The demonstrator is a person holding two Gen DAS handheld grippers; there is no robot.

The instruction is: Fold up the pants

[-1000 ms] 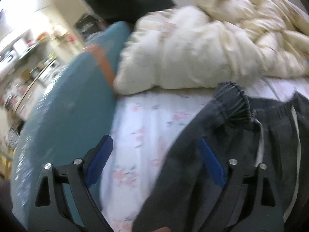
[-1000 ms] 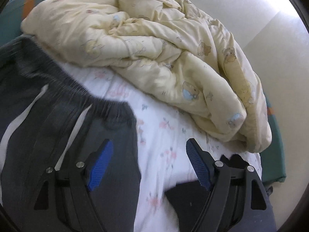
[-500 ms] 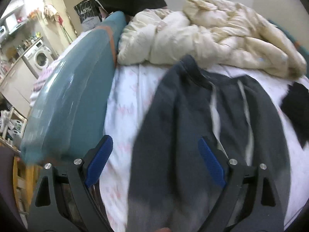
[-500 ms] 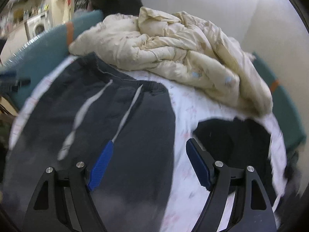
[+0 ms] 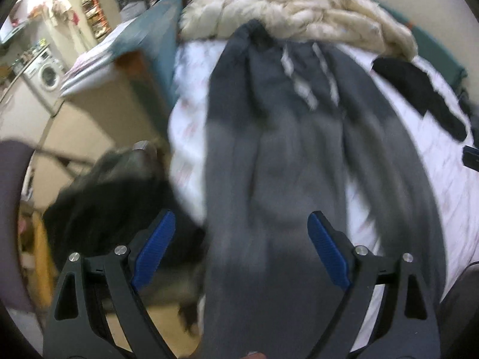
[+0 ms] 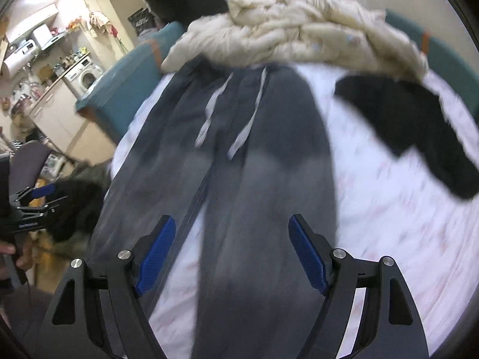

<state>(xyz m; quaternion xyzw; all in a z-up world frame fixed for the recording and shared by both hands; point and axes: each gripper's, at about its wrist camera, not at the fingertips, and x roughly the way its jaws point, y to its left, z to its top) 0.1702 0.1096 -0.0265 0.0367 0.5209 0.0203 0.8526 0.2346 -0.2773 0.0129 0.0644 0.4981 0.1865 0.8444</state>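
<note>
Teal bed rail (image 6: 119, 89), washing machine (image 6: 86, 77) beyond, perhaps a kitchen counter (image 6: 51, 95).

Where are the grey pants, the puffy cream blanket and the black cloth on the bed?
grey pants (image 6: 263, 185): right wrist view, on the upper part of one leg.
cream blanket (image 6: 299, 39): right wrist view, on the middle of the crumpled heap.
black cloth (image 6: 419, 125): right wrist view, on its middle, lying beside the pants.

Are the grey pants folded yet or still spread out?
Spread out: the grey pants lie full length on the bed sheet, both legs side by side, drawstrings showing.
</note>
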